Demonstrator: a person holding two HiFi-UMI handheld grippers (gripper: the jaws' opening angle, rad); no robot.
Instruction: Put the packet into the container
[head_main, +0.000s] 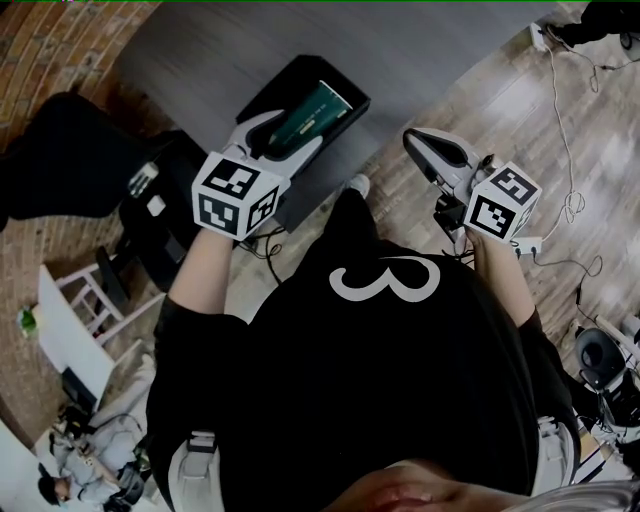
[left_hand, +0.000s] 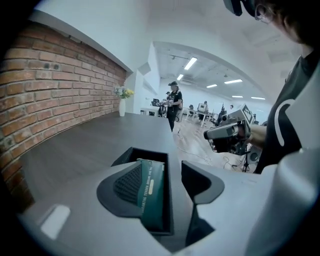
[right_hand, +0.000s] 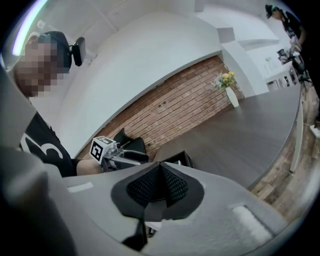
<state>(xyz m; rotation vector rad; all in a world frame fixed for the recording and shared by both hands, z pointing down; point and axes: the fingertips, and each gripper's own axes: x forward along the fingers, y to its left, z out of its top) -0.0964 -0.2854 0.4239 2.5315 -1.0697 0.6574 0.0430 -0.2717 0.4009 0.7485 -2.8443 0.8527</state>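
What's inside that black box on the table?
A dark green packet sits inside the black box, between the left tongs. Packet and tongs cover the box's floor, so anything underneath is hidden.

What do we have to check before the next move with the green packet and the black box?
1. Green packet is lined up with the black container: ok, it stands within the container's opening.
2. Left gripper is open: ok, a gap shows at its right pad, and the packet leans on the left pad.
3. Packet rests on the container's bottom: cannot tell.
4. Right gripper is out of the way: ok, it is shut, empty and apart from the container.
5. Container sits on the table: ok.
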